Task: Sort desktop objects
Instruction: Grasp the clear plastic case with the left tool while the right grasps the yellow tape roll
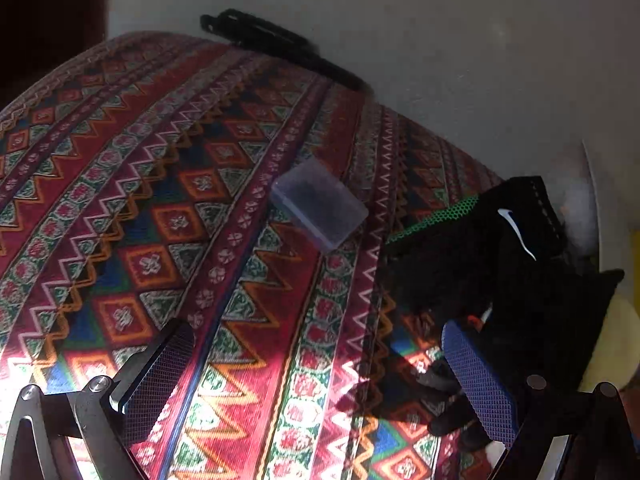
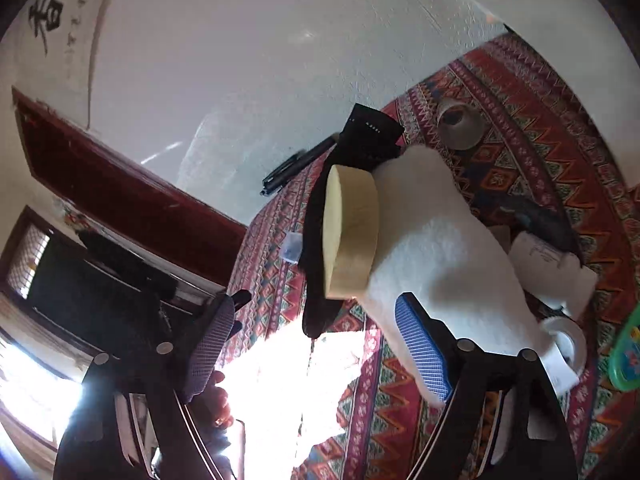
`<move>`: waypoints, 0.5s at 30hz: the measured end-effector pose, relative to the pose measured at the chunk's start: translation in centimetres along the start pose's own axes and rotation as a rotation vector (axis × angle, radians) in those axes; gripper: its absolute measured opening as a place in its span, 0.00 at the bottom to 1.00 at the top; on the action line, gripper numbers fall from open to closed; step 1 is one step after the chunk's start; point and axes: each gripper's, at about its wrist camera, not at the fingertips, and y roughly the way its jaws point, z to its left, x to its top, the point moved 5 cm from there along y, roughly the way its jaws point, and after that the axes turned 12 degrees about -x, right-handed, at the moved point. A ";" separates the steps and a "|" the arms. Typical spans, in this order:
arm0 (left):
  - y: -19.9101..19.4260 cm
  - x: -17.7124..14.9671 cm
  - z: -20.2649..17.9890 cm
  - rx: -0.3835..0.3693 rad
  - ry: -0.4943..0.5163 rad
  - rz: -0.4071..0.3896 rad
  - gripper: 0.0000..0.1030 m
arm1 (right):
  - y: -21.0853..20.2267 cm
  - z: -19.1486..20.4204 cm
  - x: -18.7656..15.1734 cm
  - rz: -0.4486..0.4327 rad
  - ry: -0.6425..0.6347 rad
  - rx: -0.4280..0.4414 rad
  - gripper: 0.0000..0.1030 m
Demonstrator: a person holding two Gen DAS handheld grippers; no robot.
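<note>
Your left gripper [image 1: 316, 380] stands wide open above the patterned tablecloth [image 1: 168, 216], with nothing between its pads. Its right pad [image 1: 478, 384] sits just beside a black sock [image 1: 480, 264] marked with a white swoosh and green mesh; you cannot tell from this view whether pad and sock touch. Ahead of those jaws, well apart from them, a small clear plastic box [image 1: 320, 204] lies flat on the cloth. It looks dark inside, but what it contains is not readable. At the far edge of the cloth, against the wall, lies a black pen [image 1: 276, 44].

Your right gripper [image 2: 320, 344] is also spread wide and holds nothing. Its right pad [image 2: 422, 348] lies against or just in front of a fluffy white fabric piece [image 2: 440, 240]; contact is unclear. A pale wooden round box [image 2: 352, 232] stands on its edge between the white fabric and the black sock [image 2: 320, 208], touching both. The clear box [image 2: 292, 246] shows just beyond the sock, and the pen [image 2: 296, 168] farther back.

To the right, on the cloth, sit a tape roll [image 2: 460, 124], a second white roll [image 2: 568, 340], a folded white paper [image 2: 548, 260] and a green toy [image 2: 628, 356] at the frame's edge.
</note>
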 end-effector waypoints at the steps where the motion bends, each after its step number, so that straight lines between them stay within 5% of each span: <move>1: 1.6 0.7 0.4 -0.010 -0.030 0.014 0.99 | 1.1 -0.4 0.8 -0.002 0.015 -0.010 0.81; 4: 6.6 3.1 1.5 -0.011 -0.097 0.042 0.99 | 2.6 -0.1 2.8 -0.038 -0.006 0.002 0.81; 6: 9.3 4.8 2.0 0.061 -0.088 0.026 0.99 | 3.5 0.2 3.6 -0.042 -0.037 -0.003 0.80; 7: 10.2 5.4 1.6 0.110 -0.052 0.017 0.98 | 3.8 0.2 3.8 -0.044 -0.058 -0.022 0.66; 8: 11.0 6.0 1.2 0.161 -0.011 0.010 0.90 | 4.1 0.2 4.1 -0.042 -0.085 -0.047 0.30; 10: 11.2 6.1 0.2 0.178 0.026 0.005 0.63 | 3.9 -0.4 4.0 -0.019 -0.088 -0.028 0.32; 15: 8.2 2.2 -1.5 0.132 0.071 0.026 0.63 | -0.6 -2.0 1.9 -0.034 -0.023 0.052 0.28</move>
